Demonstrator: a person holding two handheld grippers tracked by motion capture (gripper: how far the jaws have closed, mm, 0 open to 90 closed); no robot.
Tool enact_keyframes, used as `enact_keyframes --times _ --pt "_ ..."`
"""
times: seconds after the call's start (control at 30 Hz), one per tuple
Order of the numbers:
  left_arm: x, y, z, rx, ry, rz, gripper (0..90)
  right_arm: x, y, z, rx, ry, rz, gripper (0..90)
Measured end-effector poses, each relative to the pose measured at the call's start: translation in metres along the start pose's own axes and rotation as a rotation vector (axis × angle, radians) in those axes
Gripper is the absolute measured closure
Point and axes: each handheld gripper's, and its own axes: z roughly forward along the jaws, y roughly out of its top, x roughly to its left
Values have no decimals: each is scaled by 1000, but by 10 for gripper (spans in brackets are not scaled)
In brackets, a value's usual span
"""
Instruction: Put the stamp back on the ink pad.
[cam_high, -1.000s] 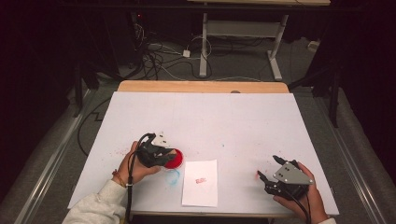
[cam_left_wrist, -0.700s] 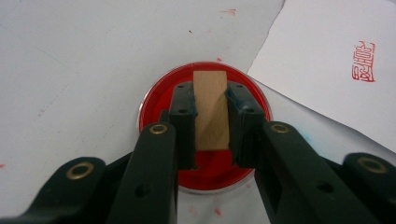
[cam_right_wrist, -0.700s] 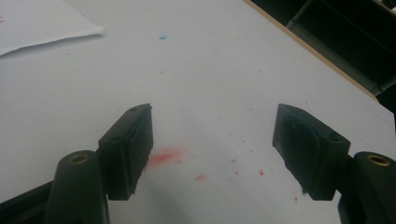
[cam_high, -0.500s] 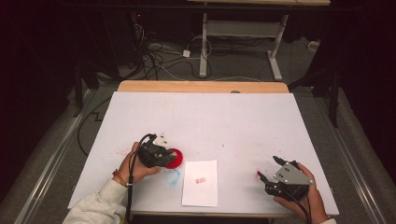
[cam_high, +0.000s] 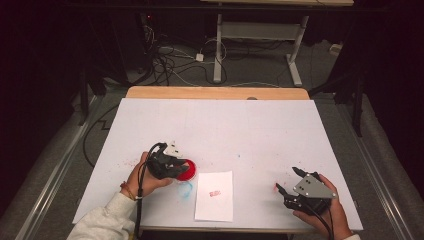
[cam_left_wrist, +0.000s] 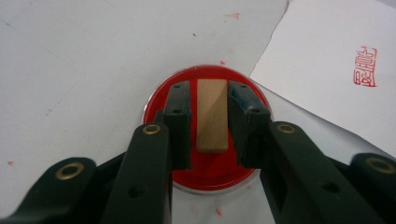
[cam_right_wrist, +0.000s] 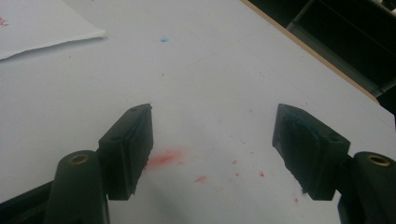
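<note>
Stamp (cam_left_wrist: 212, 115) between left tongs (cam_left_wrist: 210, 100), loose.

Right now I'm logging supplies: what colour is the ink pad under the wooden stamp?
Bright red; the ink pad shows best in the left gripper view.

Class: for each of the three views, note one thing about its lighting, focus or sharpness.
High view: white table evenly lit, surrounding floor nearly black. Left gripper view: wooden stamp and red ink pad sharp, near black fingers softer. Right gripper view: dimmer, bluish, red smudge blurred.
</note>
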Motion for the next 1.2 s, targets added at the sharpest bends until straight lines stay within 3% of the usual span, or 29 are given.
enact_keyframes --times 0.23,0.43,0.67,0.97,1.2 --pt "0 1 -11 -52 37 -1 630 0 0 -1 -1 -3 2 296" --pt "-3 2 -14 -67 54 12 573 1 1 -1 -4 -2 -4 296" --pt "-7 5 -17 -117 92 13 406 1 1 -1 -2 -1 -5 296" --pt "-11 6 -22 -228 144 6 225 2 1 -1 -3 -2 -6 295" --pt "-18 5 -20 -303 189 27 161 2 1 -1 -4 -1 -6 295"
